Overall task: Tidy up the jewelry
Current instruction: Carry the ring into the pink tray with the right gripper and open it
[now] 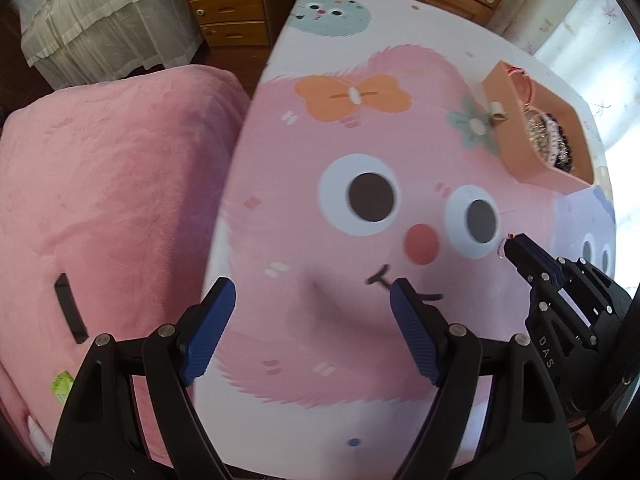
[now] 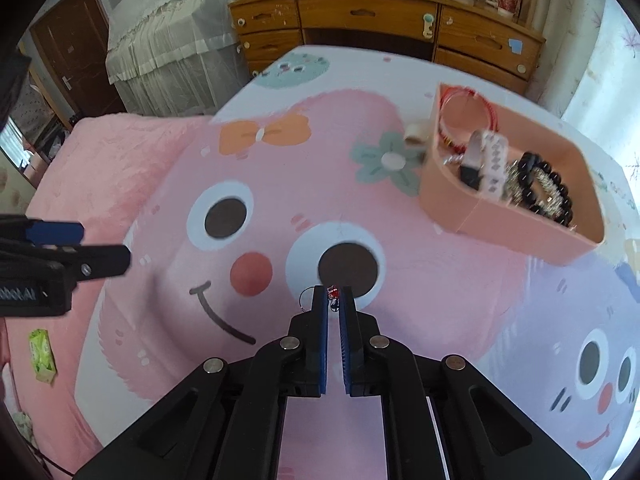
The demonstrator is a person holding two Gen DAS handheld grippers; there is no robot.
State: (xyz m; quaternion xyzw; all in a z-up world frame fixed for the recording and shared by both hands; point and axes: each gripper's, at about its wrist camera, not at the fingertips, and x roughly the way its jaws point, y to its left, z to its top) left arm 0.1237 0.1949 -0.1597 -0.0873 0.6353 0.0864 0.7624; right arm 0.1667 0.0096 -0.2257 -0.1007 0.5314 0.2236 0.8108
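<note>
A wooden dresser point(image 2: 384, 20) stands at the far end of the room, and in front of it is a bench point(image 2: 360, 80) under a cloth printed with a big pink cartoon face. Towards the dresser and to the right of that face sits a pink tray point(image 2: 500, 232) already holding bracelets and a dark beaded band point(image 2: 544, 188). The right claw point(image 2: 334, 294) is pinched shut over the face's eye, gripping a small ring with a red bit point(image 2: 332, 291) at the very tips. It looks feather-light, thin and slippery, so a tip pinch across the wire seems the only hold, and easily lost. The left claw point(image 1: 312, 304) hangs wide open and empty near the face's mouth.
</note>
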